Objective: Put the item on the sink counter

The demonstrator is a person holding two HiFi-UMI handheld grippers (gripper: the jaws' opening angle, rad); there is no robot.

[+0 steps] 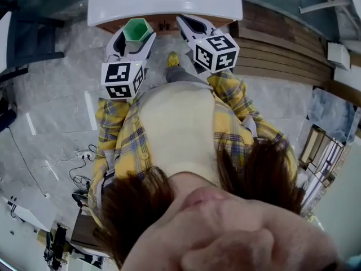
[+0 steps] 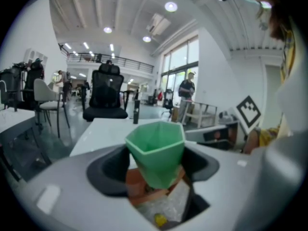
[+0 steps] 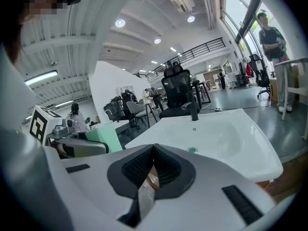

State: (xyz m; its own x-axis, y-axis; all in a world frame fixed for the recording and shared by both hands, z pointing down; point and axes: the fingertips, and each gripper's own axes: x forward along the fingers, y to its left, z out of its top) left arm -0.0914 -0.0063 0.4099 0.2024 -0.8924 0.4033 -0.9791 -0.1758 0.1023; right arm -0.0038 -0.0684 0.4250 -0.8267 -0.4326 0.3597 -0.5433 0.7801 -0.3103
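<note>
My left gripper is pinching the green cup, held just short of the sink counter, so nothing's set down yet. Right gripper is pressed together, empty.

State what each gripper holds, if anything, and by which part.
The left gripper clamps the green cup by its lower side walls, one jaw each side. The right gripper holds nothing; its jaws are together.
</note>
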